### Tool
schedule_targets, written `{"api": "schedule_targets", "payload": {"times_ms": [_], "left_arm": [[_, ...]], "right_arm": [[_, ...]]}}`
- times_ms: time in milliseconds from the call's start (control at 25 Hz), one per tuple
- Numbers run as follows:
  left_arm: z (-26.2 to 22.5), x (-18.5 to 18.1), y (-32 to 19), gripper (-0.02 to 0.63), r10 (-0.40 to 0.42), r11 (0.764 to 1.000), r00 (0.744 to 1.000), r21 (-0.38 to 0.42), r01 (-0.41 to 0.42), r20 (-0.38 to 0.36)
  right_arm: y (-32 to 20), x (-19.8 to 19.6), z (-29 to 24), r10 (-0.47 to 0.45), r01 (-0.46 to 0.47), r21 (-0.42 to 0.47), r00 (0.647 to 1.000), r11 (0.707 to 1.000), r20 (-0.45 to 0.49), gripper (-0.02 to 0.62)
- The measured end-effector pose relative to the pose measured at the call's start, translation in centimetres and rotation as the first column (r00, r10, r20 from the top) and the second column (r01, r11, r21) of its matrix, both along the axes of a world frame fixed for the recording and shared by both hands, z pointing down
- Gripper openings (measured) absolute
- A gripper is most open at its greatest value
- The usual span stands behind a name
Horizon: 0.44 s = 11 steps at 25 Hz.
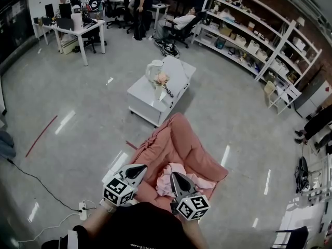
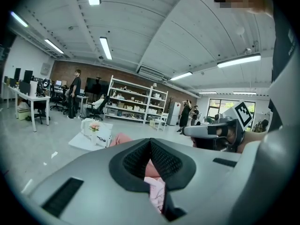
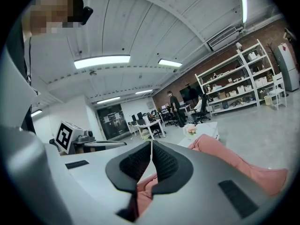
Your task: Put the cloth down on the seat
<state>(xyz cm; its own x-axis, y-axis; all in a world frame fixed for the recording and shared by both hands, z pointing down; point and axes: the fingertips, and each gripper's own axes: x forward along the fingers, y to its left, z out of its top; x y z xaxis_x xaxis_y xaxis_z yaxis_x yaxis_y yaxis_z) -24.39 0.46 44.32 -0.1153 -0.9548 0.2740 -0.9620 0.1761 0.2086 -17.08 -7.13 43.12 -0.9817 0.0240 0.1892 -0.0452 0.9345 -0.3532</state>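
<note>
A salmon-pink beanbag seat lies on the floor in front of me. A pale pink cloth sits crumpled on its near part, between my two grippers. My left gripper hovers at the seat's near left edge, jaws together and empty. In its own view the left gripper is shut, with the cloth showing below it. My right gripper is just over the cloth's near side. In its own view the right gripper is shut on nothing, above the seat.
A low white table with a white jug and flowers stands just beyond the seat. Desks, chairs and people are at the far end of the room, with shelving along the right wall. A power strip and cable lie on the floor to my left.
</note>
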Motion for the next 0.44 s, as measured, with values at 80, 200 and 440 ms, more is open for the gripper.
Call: {"api": "schedule_targets", "payload": {"times_ms": [80,200,440], "left_arm": [[0.7,-0.2,-0.2,0.015,0.002,1.000,1.000,-0.003,-0.002,0.005],[0.8,0.0,0.0,0.015,0.005,1.000,1.000,-0.003,-0.005,0.006],[1.9,1.7,-0.7,0.015,0.006,1.000,1.000,-0.003,-0.006,0.003]], "right_arm": [[-0.2,-0.1,0.6,0.004,-0.004,0.000,1.000,1.000,0.000,0.032],[-0.1,0.2,0.8,0.014,-0.014,0.001,1.000,1.000,-0.001,0.032],[-1.1,2.0,1.9,0.024,-0.024,0.001,1.000,1.000,-0.001,0.032]]}}
